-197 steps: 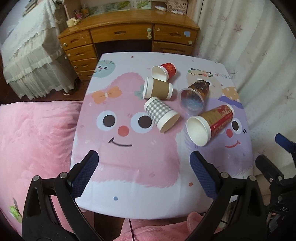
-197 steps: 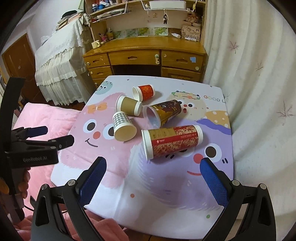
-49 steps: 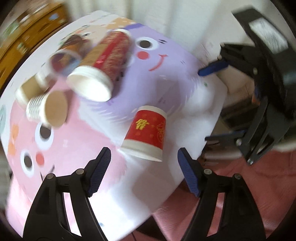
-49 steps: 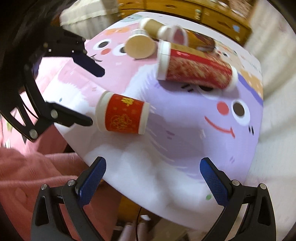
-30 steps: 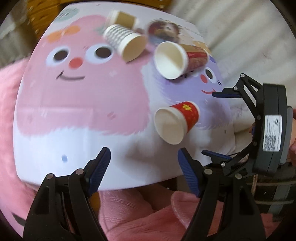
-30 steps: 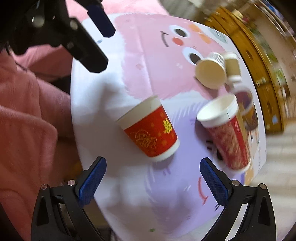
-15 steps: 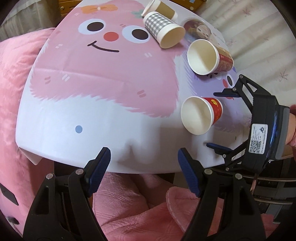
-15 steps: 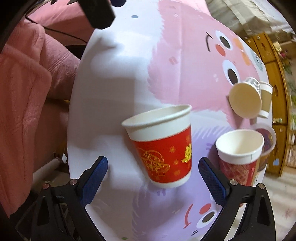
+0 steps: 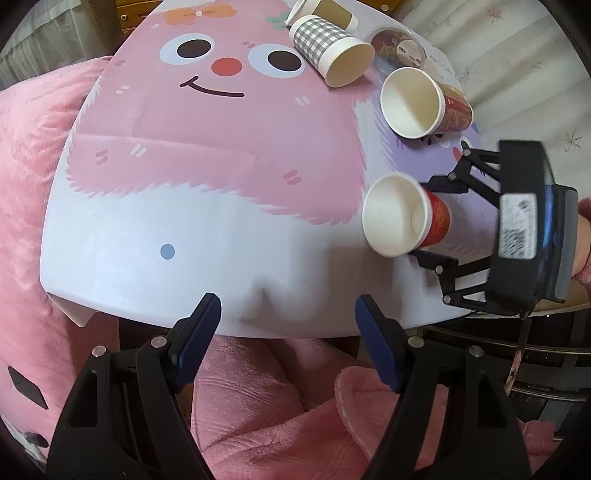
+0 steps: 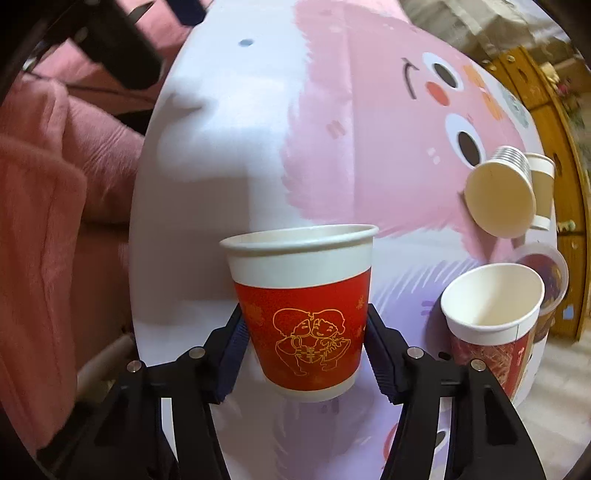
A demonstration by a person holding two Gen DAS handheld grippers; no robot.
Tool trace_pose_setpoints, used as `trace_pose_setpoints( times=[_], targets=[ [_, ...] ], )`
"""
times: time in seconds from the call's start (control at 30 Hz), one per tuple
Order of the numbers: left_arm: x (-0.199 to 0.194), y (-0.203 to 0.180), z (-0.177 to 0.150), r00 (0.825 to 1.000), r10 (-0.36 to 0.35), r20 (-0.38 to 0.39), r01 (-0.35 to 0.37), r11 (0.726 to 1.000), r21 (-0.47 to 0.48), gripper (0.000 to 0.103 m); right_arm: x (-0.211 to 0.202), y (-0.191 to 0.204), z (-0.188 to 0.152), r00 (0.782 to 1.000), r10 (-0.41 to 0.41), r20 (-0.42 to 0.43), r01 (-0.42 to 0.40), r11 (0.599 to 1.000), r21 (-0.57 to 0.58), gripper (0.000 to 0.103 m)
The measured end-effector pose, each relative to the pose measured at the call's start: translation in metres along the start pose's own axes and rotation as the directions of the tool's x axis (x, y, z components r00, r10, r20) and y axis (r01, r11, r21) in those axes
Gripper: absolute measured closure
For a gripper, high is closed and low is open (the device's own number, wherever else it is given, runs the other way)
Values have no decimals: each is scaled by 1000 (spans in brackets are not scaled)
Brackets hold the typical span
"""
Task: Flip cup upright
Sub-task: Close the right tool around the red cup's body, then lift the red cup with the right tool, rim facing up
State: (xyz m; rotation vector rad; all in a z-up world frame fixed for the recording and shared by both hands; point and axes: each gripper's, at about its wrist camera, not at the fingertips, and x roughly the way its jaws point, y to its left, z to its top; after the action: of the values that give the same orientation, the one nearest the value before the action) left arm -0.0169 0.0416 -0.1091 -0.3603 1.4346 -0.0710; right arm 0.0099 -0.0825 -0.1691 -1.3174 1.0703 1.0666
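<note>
A small red paper cup with a white rim and gold drawing lies on its side near the table's front right. My right gripper is shut on the cup, its blue pads pressing both sides of the red wall. In the left wrist view the cup shows its open mouth, with the right gripper around its base. My left gripper is open and empty, hovering off the table's front edge.
On the cartoon tablecloth lie a tall red-patterned cup, a grey checked cup, a brown cup and a clear-lidded cup. Pink blanket lies below the table edge.
My right gripper has closed in around the red cup and shut on it. The left gripper has drawn slightly closer to the table; its jaws stay open.
</note>
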Motion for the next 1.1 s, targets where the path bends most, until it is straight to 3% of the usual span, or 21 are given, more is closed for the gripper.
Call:
trace_pose_setpoints(
  times=[0.17, 0.3, 0.43, 0.57, 0.67, 0.77, 0.93, 1.1],
  targets=[
    [0, 2, 1, 1000, 1, -5, -1, 1000, 3, 30, -5, -14, 0, 999, -13, 48, 5, 987, 164, 44],
    [-2, 3, 4, 1000, 8, -1, -8, 1000, 21, 30, -13, -19, -3, 992, -77, 99, 41, 945, 325, 45],
    [-3, 5, 5, 1000, 5, -2, -5, 999, 35, 30, -28, -24, -14, 965, -180, 191, 45, 833, 552, 44],
    [-2, 7, 5, 1000, 10, -14, -9, 998, 58, 30, -36, -23, -33, 910, -303, 284, -20, 651, 759, 44],
    [-4, 6, 6, 1000, 17, -10, -16, 996, 91, 30, -35, -17, -42, 874, -397, 282, -41, 517, 855, 44],
    [-6, 4, 8, 999, 25, 24, -28, 989, 147, 30, -33, -7, -47, 841, -480, 248, -31, 416, 909, 44],
    [-9, 7, 14, 997, 12, 82, -25, 987, 159, 30, -29, 7, -46, 785, -583, 208, -19, 314, 949, 44],
    [-13, 10, 21, 994, -38, 107, 20, 986, 165, 30, -22, 18, -41, 757, -623, 196, -34, 261, 965, 44]
  ],
)
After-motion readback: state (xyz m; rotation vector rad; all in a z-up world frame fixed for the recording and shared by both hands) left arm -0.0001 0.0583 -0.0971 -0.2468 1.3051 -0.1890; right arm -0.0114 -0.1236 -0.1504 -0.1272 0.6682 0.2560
